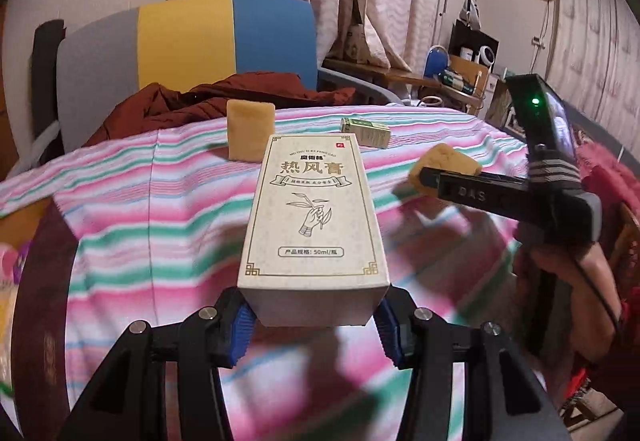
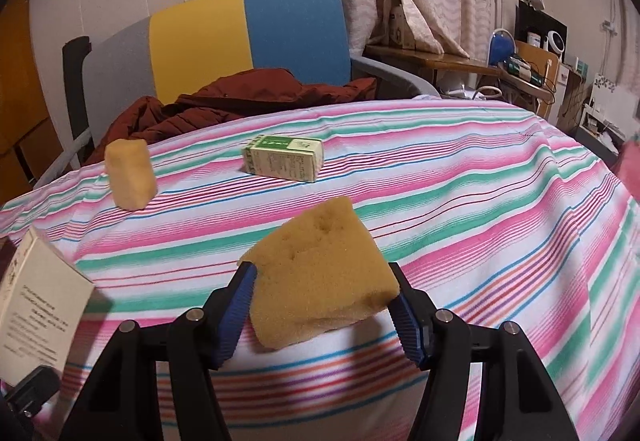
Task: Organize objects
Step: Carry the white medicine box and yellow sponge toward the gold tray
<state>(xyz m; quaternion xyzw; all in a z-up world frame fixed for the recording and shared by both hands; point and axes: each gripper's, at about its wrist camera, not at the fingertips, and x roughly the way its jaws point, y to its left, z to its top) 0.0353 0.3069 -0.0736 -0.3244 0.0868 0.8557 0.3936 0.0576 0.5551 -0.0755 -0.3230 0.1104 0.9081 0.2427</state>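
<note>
My left gripper [image 1: 314, 315] is shut on a tall cream carton [image 1: 314, 217] with Chinese print, held above the striped tablecloth [image 1: 160, 225]. The carton also shows at the left edge of the right wrist view [image 2: 40, 305]. My right gripper [image 2: 322, 305] is shut on a yellow sponge [image 2: 320, 277] and holds it above the cloth; in the left wrist view the sponge [image 1: 448, 161] shows at its tip. A second sponge [image 1: 251, 129] [image 2: 130, 173] stands upright at the far left. A small green and white box [image 1: 366, 131] [image 2: 286, 157] lies at the back.
A grey, yellow and blue chair [image 2: 244, 37] with a dark red jacket [image 2: 240, 97] stands behind the table. A cluttered wooden desk [image 2: 480, 65] is at the back right. Curtains hang behind.
</note>
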